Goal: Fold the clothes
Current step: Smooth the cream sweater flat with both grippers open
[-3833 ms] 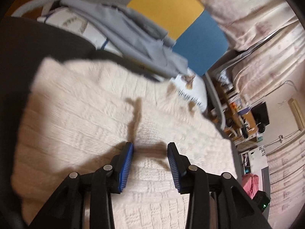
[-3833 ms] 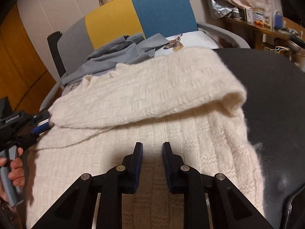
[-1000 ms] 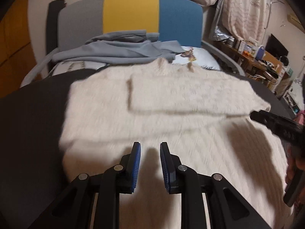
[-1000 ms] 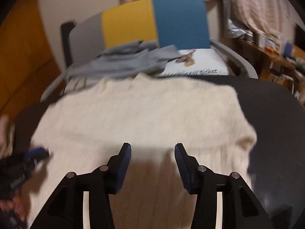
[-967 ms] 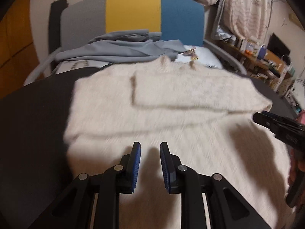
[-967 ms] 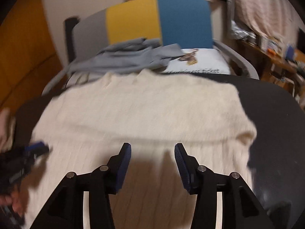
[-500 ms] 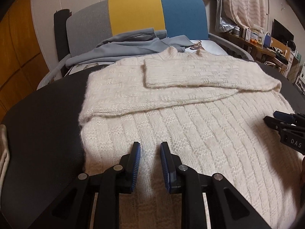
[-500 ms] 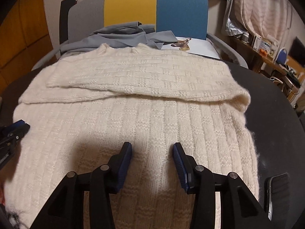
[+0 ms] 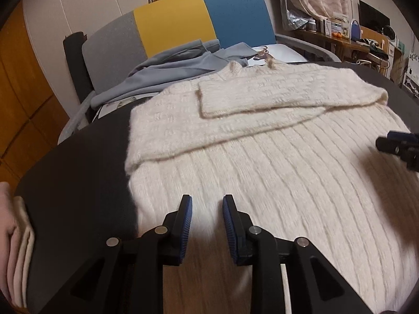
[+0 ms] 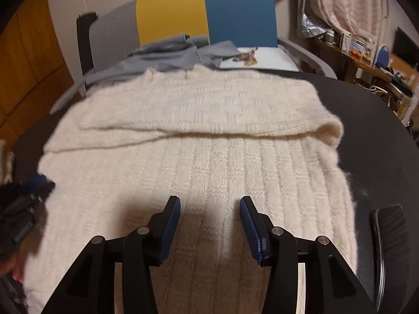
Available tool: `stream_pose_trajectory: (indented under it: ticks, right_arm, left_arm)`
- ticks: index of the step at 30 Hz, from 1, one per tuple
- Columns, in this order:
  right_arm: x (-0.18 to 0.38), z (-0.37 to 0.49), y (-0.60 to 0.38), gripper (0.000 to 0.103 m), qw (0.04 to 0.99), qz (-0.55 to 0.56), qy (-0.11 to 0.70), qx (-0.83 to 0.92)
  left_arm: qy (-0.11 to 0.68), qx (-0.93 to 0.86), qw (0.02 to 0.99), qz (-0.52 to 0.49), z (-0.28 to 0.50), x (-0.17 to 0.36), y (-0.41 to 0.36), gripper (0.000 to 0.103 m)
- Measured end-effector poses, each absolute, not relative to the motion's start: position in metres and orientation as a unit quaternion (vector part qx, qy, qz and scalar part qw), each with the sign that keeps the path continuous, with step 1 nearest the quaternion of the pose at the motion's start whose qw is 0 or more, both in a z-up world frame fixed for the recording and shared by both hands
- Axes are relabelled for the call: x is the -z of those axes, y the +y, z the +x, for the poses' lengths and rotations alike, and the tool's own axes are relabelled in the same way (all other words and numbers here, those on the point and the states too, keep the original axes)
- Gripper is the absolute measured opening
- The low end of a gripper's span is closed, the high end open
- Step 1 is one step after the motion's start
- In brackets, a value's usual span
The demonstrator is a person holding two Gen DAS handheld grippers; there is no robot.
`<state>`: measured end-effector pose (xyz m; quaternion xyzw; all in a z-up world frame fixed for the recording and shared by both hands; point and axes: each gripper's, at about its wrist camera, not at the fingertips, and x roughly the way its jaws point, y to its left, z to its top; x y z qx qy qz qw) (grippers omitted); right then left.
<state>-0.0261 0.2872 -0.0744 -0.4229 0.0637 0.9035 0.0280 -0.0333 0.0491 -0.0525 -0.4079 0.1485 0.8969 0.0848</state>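
Cream knit sweater (image 9: 275,172) spread flat across black desk (image 9: 78,172), filling most of both views. Both sleeves folded across chest toward 12 o'clock, upper sleeve (image 10: 209,110) lying over lower, with rounded fold at 3 o'clock edge. Collar at 12 o'clock, near desk's far edge.

Left gripper (image 9: 207,209) at 6 o'clock over sweater hem, near its 9 o'clock edge; narrow gap between blue pads, nothing pinched, contact with knit impossible to tell. Right gripper (image 10: 209,209) at 6 o'clock over hem, spread wide, grasping nothing.

Beyond collar at 12 o'clock: chair (image 10: 204,15) with grey, yellow and blue back, grey garment (image 10: 162,55) heaped on seat. Folded pale cloth (image 9: 15,248) at 8 o'clock on desk edge.
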Motion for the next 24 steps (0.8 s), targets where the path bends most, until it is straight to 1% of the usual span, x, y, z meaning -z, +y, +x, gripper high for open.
stream_pose_trajectory:
  ticks: [5,10,15,16,19,24]
  right_arm:
    - [0.083,-0.014,0.284,0.054,0.044,-0.436,0.028,-0.899]
    - [0.087,-0.009,0.288,0.056,0.043,-0.431,0.029,-0.901]
    - [0.077,0.006,0.304,0.058,0.024,-0.446,0.054,-0.893]
    - [0.075,0.011,0.308,0.059,0.027,-0.449,0.056,-0.892]
    - [0.066,0.03,0.326,0.067,0.027,-0.454,0.062,-0.889]
    - [0.054,0.068,0.352,0.07,0.033,-0.457,0.061,-0.887]
  left_arm:
    - [0.124,-0.901,0.078,-0.409,-0.026,0.057,0.043,0.025]
    - [0.124,-0.901,0.08,-0.408,-0.024,0.058,0.041,0.025]
    - [0.12,-0.898,0.102,-0.41,-0.012,0.055,0.032,0.026]
    - [0.116,-0.897,0.11,-0.412,-0.007,0.053,0.028,0.025]
    - [0.07,-0.894,0.143,-0.419,0.008,0.041,0.007,0.025]
    - [0.0,-0.881,0.148,-0.448,0.027,0.044,-0.039,0.025]
